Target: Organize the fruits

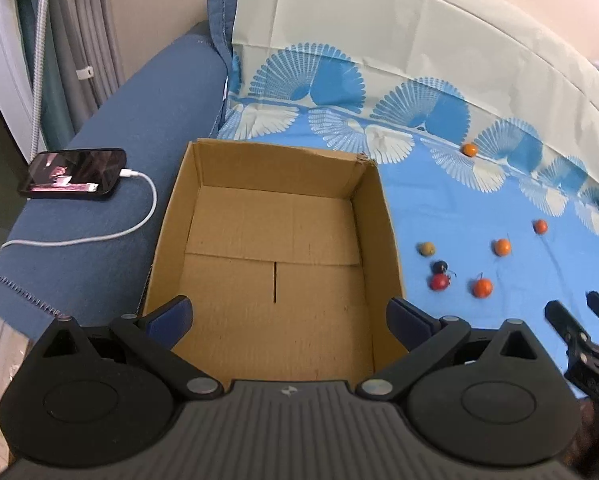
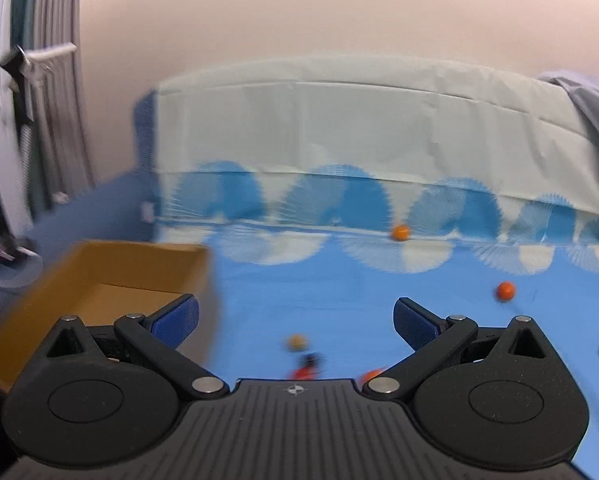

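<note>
An empty cardboard box (image 1: 373,216) stands on the blue patterned cloth (image 1: 459,208). My left gripper (image 1: 289,318) hangs open above its near end with nothing between the fingers. To the right of the box lie several small fruits: a red one (image 1: 439,281), a dark one (image 1: 439,267), a tan one (image 1: 426,248) and orange ones (image 1: 482,287) (image 1: 501,247) (image 1: 540,226) (image 1: 469,149). My right gripper (image 1: 579,312) (image 2: 295,318) is open and empty, just short of the fruits. Its blurred view shows the box (image 2: 147,268), the tan fruit (image 2: 297,342) and orange fruits (image 2: 401,232) (image 2: 505,290).
A phone (image 1: 73,174) on a white charging cable (image 1: 111,232) rests on the blue sofa arm (image 1: 139,112) left of the box. The cloth runs up the backrest (image 1: 379,20). Grey fabric (image 2: 591,100) lies at the far right; curtains (image 1: 71,40) hang on the left.
</note>
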Tool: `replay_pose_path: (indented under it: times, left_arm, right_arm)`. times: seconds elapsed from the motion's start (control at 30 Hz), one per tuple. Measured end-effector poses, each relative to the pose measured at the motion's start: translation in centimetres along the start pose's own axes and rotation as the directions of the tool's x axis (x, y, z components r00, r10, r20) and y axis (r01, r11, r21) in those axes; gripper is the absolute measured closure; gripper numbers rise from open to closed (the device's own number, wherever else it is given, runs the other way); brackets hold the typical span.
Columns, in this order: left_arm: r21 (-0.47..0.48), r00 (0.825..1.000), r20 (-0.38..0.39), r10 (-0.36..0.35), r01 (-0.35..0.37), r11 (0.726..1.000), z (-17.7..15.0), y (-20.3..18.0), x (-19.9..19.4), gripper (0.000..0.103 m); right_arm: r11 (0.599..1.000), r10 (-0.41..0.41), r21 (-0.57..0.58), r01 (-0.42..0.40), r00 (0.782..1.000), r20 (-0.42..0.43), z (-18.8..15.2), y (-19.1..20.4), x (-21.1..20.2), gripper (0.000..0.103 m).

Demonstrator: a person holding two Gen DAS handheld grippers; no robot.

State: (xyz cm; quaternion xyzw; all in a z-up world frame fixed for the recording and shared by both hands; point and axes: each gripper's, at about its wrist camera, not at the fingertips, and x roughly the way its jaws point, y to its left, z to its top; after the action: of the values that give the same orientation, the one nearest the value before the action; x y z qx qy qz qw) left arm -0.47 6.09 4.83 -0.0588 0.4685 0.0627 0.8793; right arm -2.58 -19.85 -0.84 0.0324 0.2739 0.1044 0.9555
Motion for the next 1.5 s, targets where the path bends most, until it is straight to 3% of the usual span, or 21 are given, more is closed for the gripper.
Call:
replay_pose_path:
  times: [0.1, 0.37, 0.47, 0.83, 1.03, 1.5]
  left_arm:
    - [0.017, 1.000, 0.021, -0.001, 0.000, 1.000, -2.1, -0.2, -1.4, 0.000]
    - [0.041, 0.999, -0.015, -0.030, 0.031, 0.999, -7.0, 0.4, -2.2, 0.000]
    - [0.033, 1.000, -0.012, -0.010, 0.011, 0.999, -7.8, 1.7, -2.6, 0.000]
    - [0.035, 0.999, 0.029, 0.025, -0.026, 0.999, -8.6, 2.0, -4.3, 0.000]
    - [0.040, 0.999, 0.021, 0.045, -0.046, 0.998, -9.1, 2.8, -4.0, 0.000]
    - [0.052, 0.998, 0.020, 0.067, -0.068, 0.996, -9.8, 4.2, -3.0, 0.000]
  right_arm:
    - [0.995, 0.094, 0.026, -0.092, 0.991, -0.095, 0.6, 3.6, -1.7, 0.001]
    - [0.996, 0.077, 0.061, -0.071, 0.991, -0.109, -1.8, 7.6, -5.0, 0.001]
    - [0.995, 0.092, 0.035, -0.089, 0.991, -0.097, -2.7, 9.4, -5.8, 0.001]
    - [0.993, 0.116, -0.029, -0.118, 0.992, -0.054, -3.2, 11.2, -7.4, 0.001]
    - [0.991, 0.124, -0.049, -0.128, 0.989, -0.075, -3.4, 11.6, -7.3, 0.001]
    - [0.993, 0.084, -0.072, -0.090, 0.993, -0.084, -3.3, 12.9, -7.0, 0.001]
